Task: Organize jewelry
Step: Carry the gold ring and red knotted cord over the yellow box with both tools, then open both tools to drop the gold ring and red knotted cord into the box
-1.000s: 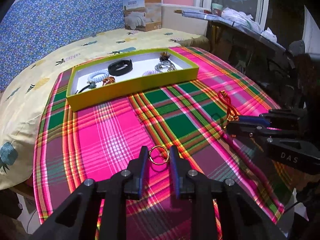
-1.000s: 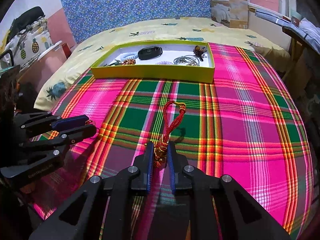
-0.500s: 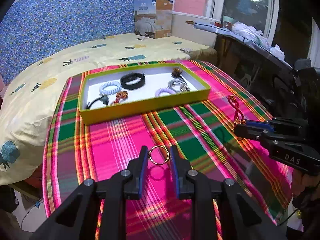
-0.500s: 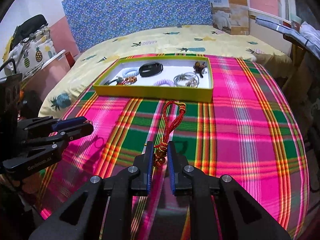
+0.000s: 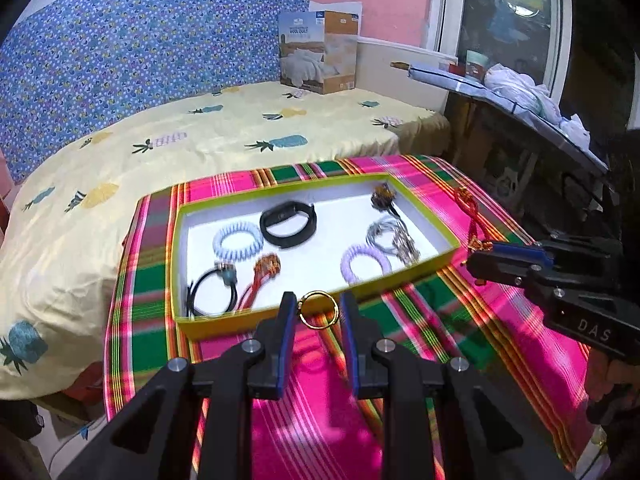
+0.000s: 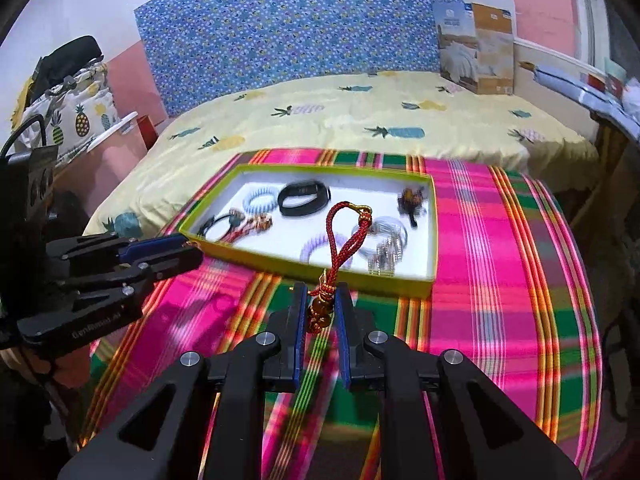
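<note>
Left wrist view: the left gripper (image 5: 317, 314) pinches a thin, shiny gold ring (image 5: 317, 309) between blue-padded fingers, raised just before the near wall of the shallow yellow-green box (image 5: 248, 320). On the box's white floor lie coiled spiral bands, a matte black wristband (image 5: 288, 224) and corded charms. The box sits on a pink-and-green plaid cloth (image 5: 320, 420) over a pineapple-print bedsheet (image 5: 200, 136); a blue floral panel stands behind.

Right wrist view: the right gripper (image 6: 321, 312) clenches the brown beads of a braided red cord charm (image 6: 344, 236), its loop rising over the box (image 6: 400, 282).

Both grippers are closer to the box than a second ago.
</note>
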The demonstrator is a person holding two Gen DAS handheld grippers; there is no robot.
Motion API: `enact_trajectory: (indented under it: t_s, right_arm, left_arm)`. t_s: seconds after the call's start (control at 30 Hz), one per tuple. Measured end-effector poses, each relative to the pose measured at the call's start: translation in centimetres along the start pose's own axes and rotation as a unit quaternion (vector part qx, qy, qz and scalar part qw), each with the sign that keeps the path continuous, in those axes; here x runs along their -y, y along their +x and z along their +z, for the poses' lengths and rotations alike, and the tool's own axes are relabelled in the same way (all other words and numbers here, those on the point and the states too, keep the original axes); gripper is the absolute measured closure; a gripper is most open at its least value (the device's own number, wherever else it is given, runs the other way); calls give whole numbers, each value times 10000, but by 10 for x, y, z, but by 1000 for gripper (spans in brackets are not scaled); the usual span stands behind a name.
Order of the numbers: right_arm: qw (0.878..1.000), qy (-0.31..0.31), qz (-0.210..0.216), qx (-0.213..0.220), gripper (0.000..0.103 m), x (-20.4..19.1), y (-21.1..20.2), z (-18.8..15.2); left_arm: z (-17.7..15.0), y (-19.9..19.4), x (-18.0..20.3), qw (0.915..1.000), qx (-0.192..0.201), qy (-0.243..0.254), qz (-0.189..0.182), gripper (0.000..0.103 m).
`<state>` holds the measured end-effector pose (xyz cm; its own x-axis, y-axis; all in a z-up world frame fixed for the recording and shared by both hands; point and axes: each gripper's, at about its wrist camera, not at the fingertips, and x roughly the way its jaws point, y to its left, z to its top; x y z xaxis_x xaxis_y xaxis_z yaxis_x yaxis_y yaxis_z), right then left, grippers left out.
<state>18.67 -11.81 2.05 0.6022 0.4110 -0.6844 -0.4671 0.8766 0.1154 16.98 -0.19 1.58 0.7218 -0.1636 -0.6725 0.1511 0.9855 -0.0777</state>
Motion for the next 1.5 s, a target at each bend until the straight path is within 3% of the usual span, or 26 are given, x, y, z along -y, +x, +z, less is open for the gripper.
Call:
enact_trajectory:
  t_s: [0.47,0.97,1.5]
  right_arm:
    - [9995,-91,18,-309,89,19,70,47]
    - [9970,-37,40,-775,89,34,133,65]
    - [9952,24,-40,-974,86,38,147,64]
  left_arm:
    - [18,49,-16,9998,-194,-25,-2,80]
    - [16,88,-16,9984,-533,58,-150,80]
    - [17,93,-19,9980,-608,45,-157,80]
